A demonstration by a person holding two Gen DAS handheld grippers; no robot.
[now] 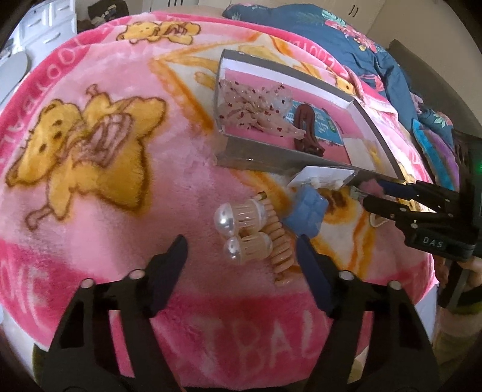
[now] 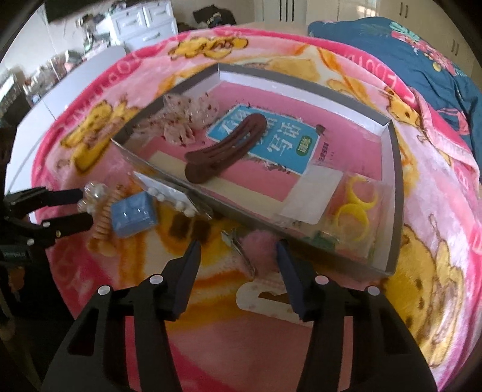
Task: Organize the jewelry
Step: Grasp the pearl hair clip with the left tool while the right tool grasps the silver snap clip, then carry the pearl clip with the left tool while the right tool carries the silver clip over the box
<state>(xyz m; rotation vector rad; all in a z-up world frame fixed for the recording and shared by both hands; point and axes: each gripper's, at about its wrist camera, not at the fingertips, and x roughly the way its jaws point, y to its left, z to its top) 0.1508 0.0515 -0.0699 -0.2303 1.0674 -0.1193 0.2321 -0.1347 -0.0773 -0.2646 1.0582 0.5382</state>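
Observation:
A grey shallow box [image 2: 394,169] lies on the pink blanket and holds a lace bow [image 2: 180,120], a brown hair clip [image 2: 226,147] and yellow rings in a bag [image 2: 355,205]. My left gripper [image 1: 241,244] is open around a hair tie with two pearl-capped beads [image 1: 241,232] and an orange spiral coil [image 1: 278,241]; it also shows in the right wrist view [image 2: 82,208]. A blue cube [image 1: 307,211] lies beside them. My right gripper [image 2: 238,250] is open around a pink pompom clip [image 2: 256,244]; it also shows in the left wrist view [image 1: 366,193].
A pearl card in a clear bag [image 2: 171,196] leans on the box's near wall. A white clip card [image 2: 262,298] lies by my right gripper. A blue floral quilt [image 2: 421,60] is bunched at the back right. White drawers [image 2: 144,21] stand beyond the bed.

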